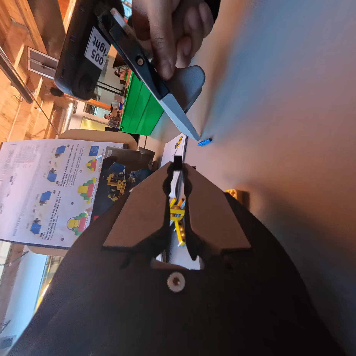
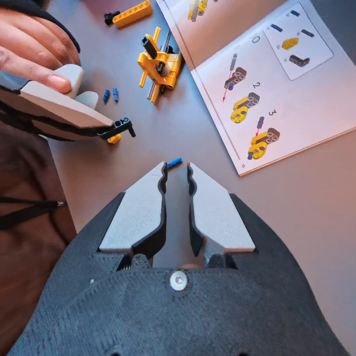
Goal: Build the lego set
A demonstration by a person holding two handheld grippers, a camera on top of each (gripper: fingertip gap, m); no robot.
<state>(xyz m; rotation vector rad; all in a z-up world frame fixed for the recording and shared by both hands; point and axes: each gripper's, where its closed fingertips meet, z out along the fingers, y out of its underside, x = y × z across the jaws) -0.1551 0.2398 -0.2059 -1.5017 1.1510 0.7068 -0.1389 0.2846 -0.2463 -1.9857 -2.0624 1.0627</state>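
Grey, finely ribbed plastic faces the wavy-edged right tongs [image 2: 176, 163], which you hold spread over the matte grey table [image 2: 269, 231], a small blue pin [image 2: 175, 161] lying just at the tip of one finger. Your left tongs [image 1: 177, 166] are pinching a black L-shaped beam [image 2: 119, 127] (angular, with round holes) above a stubby yellow piece [image 2: 114, 138]. Two more blue pins [image 2: 110, 94] lie near the yellow partly built model [image 2: 159, 66], spiked with thin axles. Beside it, the glossy instruction booklet [image 2: 279, 92] lies open, flat on the table.
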